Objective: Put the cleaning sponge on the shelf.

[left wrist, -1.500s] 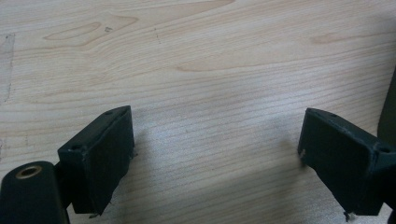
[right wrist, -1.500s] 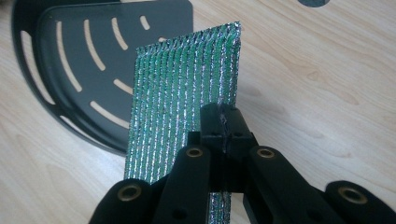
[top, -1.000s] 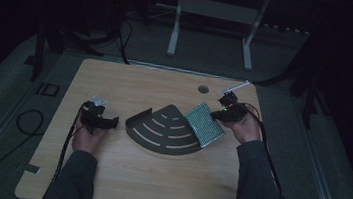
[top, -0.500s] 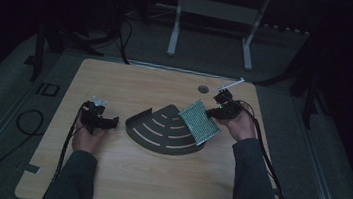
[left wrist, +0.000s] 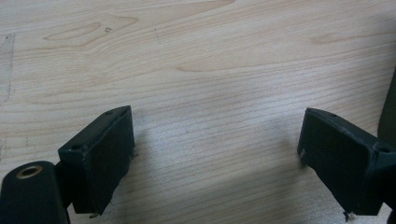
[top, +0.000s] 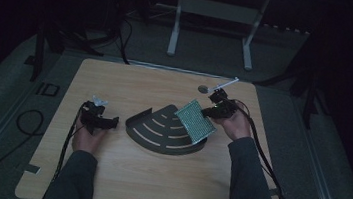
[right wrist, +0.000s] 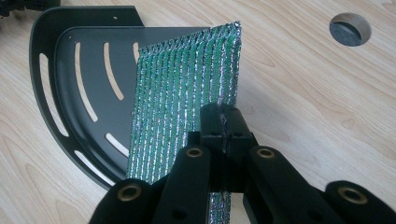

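Observation:
A dark quarter-circle slotted tray [top: 161,130] [right wrist: 70,70] lies in the middle of the wooden table [top: 155,177]. My right gripper [top: 212,111] [right wrist: 223,122] is shut on the edge of a green and silver ribbed scouring pad [top: 195,118] [right wrist: 187,102]. The pad hangs tilted over the tray's right part. My left gripper [top: 111,121] [left wrist: 215,154] rests low over bare wood just left of the tray, its jaws wide apart with nothing between them. The tray's dark edge [left wrist: 388,107] shows at the right border of the left gripper view.
A round cable hole [top: 204,89] [right wrist: 349,28] sits in the table at the back right, beyond the right gripper. Cables trail from both grippers toward the person. A metal stand [top: 214,13] is on the floor behind the table.
My right gripper has carried the pad leftward from the table's right side to over the tray's right part. The left gripper has stayed put.

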A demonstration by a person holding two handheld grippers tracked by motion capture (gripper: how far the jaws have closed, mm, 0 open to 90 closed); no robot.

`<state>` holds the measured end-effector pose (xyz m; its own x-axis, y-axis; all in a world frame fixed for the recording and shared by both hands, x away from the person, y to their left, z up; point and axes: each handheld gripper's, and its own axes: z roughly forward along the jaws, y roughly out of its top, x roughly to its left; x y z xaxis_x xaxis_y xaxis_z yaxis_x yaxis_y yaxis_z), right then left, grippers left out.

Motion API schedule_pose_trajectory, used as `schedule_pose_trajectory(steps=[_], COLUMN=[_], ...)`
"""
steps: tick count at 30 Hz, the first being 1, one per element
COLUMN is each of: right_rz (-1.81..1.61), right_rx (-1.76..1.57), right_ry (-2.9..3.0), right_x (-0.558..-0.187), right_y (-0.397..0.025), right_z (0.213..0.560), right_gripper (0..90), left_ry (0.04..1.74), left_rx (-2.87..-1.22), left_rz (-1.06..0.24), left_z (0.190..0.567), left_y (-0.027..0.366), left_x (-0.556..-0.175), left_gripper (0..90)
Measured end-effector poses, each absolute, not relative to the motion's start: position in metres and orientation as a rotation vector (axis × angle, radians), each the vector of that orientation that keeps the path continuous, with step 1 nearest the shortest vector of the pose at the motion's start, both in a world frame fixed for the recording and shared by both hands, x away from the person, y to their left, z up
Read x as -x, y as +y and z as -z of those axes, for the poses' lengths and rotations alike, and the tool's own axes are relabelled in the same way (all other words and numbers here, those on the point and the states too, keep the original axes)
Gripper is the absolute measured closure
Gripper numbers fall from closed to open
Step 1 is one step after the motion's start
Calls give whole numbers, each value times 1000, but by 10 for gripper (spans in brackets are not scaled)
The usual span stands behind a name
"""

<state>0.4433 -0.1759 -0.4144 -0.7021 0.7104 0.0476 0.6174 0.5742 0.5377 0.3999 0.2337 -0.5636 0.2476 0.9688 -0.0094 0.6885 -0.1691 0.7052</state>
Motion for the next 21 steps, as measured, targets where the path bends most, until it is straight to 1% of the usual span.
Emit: schedule_pose_trajectory(steps=[21], right_rz=[-735], right_rx=[-1091], right_ry=[2660], right_x=[-446], right_y=[-158], right_z=[434], right_gripper=[896], left_ry=[1506], left_rx=[-1931], left_rz=[-611], left_z=[564], left_y=[234], left_x=[-400], left_gripper=[115])
